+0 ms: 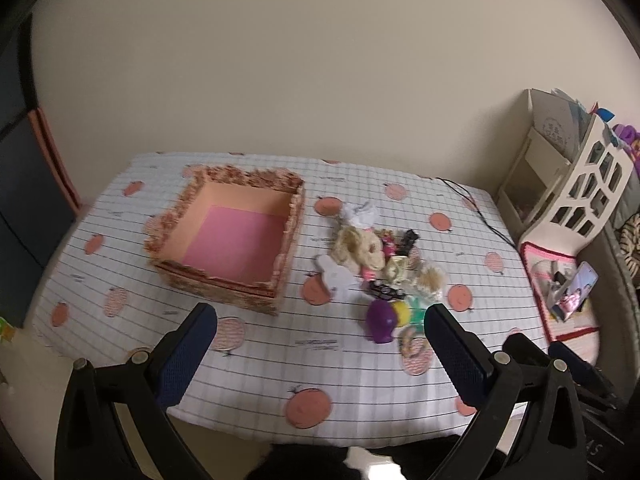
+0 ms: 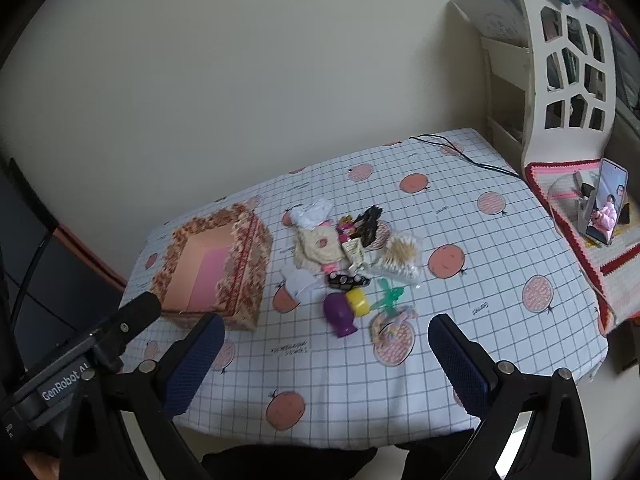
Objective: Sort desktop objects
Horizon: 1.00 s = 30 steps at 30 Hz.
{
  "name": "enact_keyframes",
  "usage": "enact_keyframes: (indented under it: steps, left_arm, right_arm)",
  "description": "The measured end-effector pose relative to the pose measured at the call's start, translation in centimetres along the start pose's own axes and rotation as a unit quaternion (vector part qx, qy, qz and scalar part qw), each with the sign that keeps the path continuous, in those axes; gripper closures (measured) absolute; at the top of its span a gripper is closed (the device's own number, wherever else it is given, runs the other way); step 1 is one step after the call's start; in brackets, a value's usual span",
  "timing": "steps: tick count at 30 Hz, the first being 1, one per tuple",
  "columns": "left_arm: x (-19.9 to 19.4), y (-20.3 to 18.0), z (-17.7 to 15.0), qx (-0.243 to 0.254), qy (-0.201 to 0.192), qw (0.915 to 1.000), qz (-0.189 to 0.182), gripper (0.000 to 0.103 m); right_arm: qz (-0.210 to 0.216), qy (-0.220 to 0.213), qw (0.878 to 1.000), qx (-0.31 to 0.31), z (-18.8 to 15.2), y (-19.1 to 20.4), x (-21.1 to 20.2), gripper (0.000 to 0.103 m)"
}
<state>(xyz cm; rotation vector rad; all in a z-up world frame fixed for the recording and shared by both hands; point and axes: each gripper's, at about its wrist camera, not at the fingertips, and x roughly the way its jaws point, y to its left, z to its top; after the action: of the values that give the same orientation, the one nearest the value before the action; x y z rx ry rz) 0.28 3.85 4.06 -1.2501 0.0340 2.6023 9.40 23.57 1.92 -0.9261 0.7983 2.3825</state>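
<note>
Checked tablecloth [image 1: 280, 360] holds an empty box [image 1: 232, 240] beside cluttered trinkets [image 1: 380, 264] — both grippers' fingers [image 1: 188, 356] [image 2: 456, 364] spread wide, empty.

"GenRobot" on left gripper [image 2: 136, 316]

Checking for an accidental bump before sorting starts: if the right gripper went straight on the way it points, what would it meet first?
Probably the purple vase-shaped toy at the pile's near edge, or the tablecloth just before it; depth is unclear.

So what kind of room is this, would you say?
Probably a room in a home: a table under a peach-print cloth, a white chair with a crocheted cushion, and a phone propped on it.
</note>
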Motion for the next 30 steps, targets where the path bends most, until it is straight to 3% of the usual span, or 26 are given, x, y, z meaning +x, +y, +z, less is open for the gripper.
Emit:
enact_keyframes:
  steps: [15,30]
  left_arm:
    - [7.7,-3.5,4.2,-0.008,0.046,0.9980,-0.043,0.000]
    - [15.3,-5.1,10.6,-0.061,0.020,0.9962,-0.059,0.000]
  right_arm:
    - [-0.038,-0.027,0.995,0.088,5.6,-3.8,5.1,0.000]
    - [-0.070,-0.077,0.981,0.163,11.3,-9.8,11.0,0.000]
